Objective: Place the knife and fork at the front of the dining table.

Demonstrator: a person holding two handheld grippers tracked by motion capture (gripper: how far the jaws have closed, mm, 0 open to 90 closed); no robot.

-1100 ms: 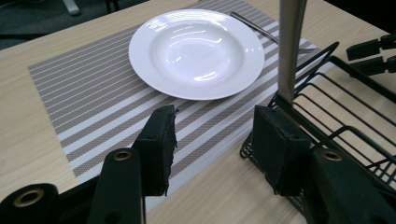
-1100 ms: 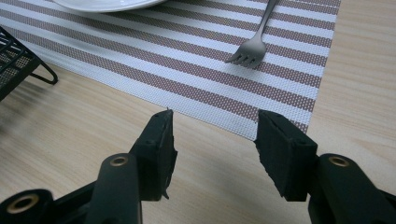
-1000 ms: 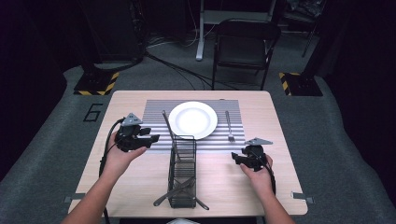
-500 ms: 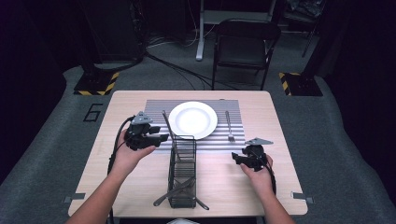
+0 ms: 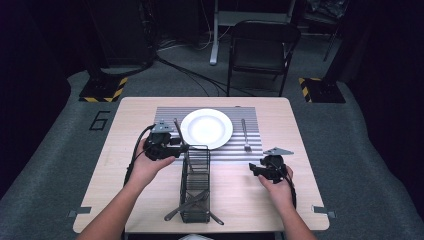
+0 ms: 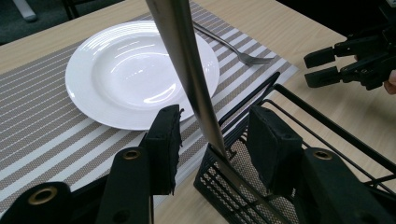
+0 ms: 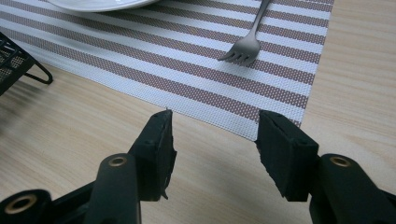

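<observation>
A long metal utensil handle [image 6: 187, 70] leans up out of the far end of a black wire basket [image 5: 195, 185], tilted toward the plate. My left gripper [image 5: 175, 147] stands open at that end, one jaw on each side of the handle [image 5: 177, 127] with a gap on both sides. The left gripper view looks between its jaws [image 6: 215, 121] at the handle and the basket's rim [image 6: 303, 121]. My right gripper [image 5: 255, 170] is open and holds nothing, low over the bare wood by the placemat's near right corner [image 7: 271, 126]; it appears as [image 7: 215, 126] in its own view.
A white plate [image 5: 206, 128] sits on the striped placemat [image 5: 250, 155], with a fork [image 5: 245, 134] lying to its right. Two more utensil ends [image 5: 175, 212] poke out of the basket's near end. A folding chair [image 5: 260, 50] stands beyond the table.
My left gripper has moved right, from the table's left side to the basket's far end, and now straddles the leaning handle. The right gripper has stayed put.
</observation>
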